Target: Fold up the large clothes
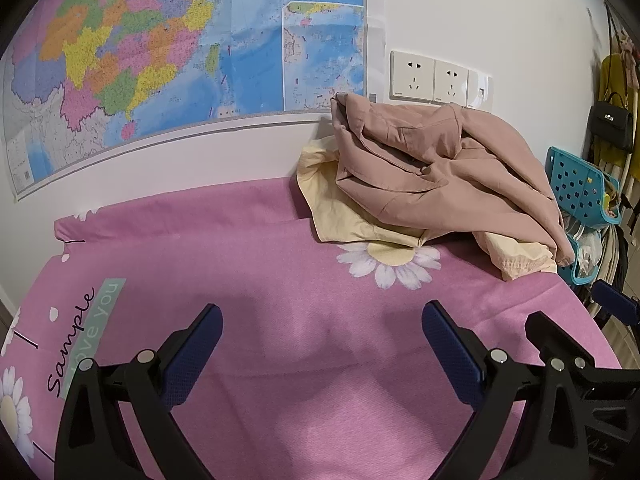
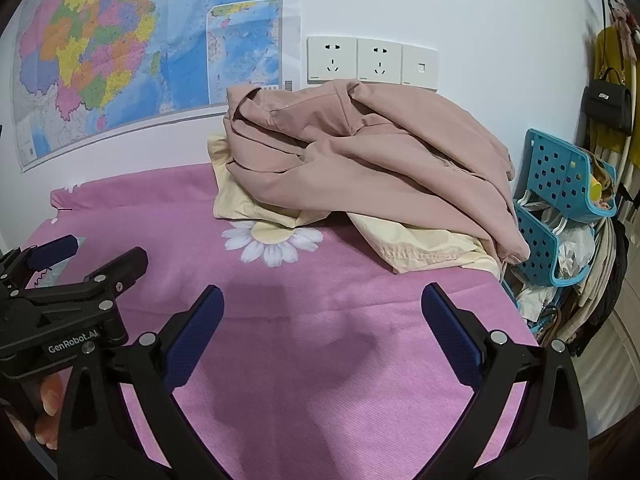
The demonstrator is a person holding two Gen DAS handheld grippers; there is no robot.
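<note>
A dusty-pink jacket (image 1: 436, 168) (image 2: 372, 164) lies crumpled at the back of the pink flowered sheet (image 1: 280, 264) (image 2: 280, 280), against the wall. It rests on a pale yellow garment (image 1: 344, 216) (image 2: 420, 248) that sticks out under it at the left and front. My left gripper (image 1: 322, 320) hovers open over bare sheet, well short of the pile. My right gripper (image 2: 322, 304) is open too, nothing between its blue pads, with the pile ahead of it. The left gripper (image 2: 92, 256) shows at the left edge of the right wrist view, held by a hand (image 2: 48, 412).
A large map (image 1: 160, 60) and wall sockets (image 1: 432, 78) hang behind the bed. Blue perforated baskets (image 2: 560, 208) with clutter stand off the bed's right edge, with a black handbag (image 2: 608, 104) and hanging clothes beyond. The sheet's right edge (image 2: 516, 312) drops away there.
</note>
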